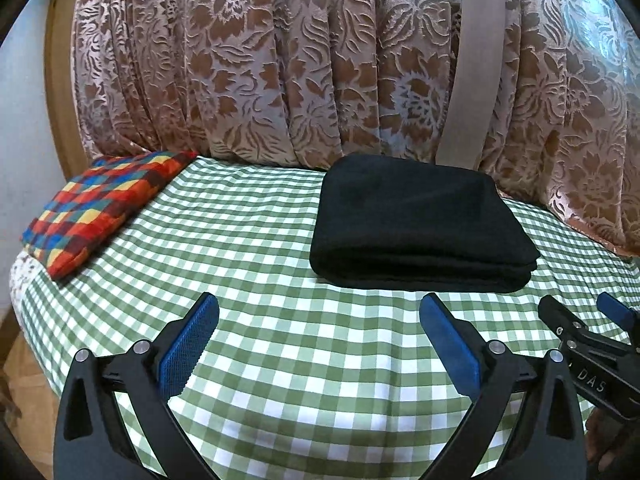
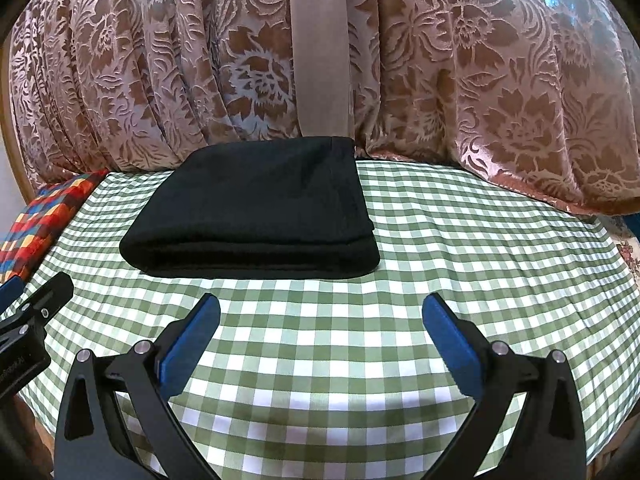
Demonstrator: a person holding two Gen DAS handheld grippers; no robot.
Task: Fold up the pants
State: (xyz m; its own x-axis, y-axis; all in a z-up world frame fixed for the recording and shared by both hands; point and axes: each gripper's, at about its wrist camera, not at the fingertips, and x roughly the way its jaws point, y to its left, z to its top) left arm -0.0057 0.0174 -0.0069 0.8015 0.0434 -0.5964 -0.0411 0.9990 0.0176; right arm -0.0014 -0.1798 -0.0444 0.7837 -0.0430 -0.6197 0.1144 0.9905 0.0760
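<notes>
The black pants (image 1: 420, 224) lie folded into a neat thick rectangle on the green checked cloth (image 1: 280, 360), near the back by the curtain; they also show in the right wrist view (image 2: 256, 216). My left gripper (image 1: 320, 312) is open and empty, a short way in front of the pants and to their left. My right gripper (image 2: 320, 312) is open and empty, in front of the pants and to their right. The right gripper shows at the left wrist view's right edge (image 1: 580, 320); the left gripper shows at the right wrist view's left edge (image 2: 32, 300).
A multicoloured checked cushion (image 1: 100, 208) lies at the back left of the surface. A brown floral curtain (image 1: 320, 60) hangs right behind the pants. The checked surface drops off at the left (image 1: 24, 312) and right (image 2: 616, 280) edges.
</notes>
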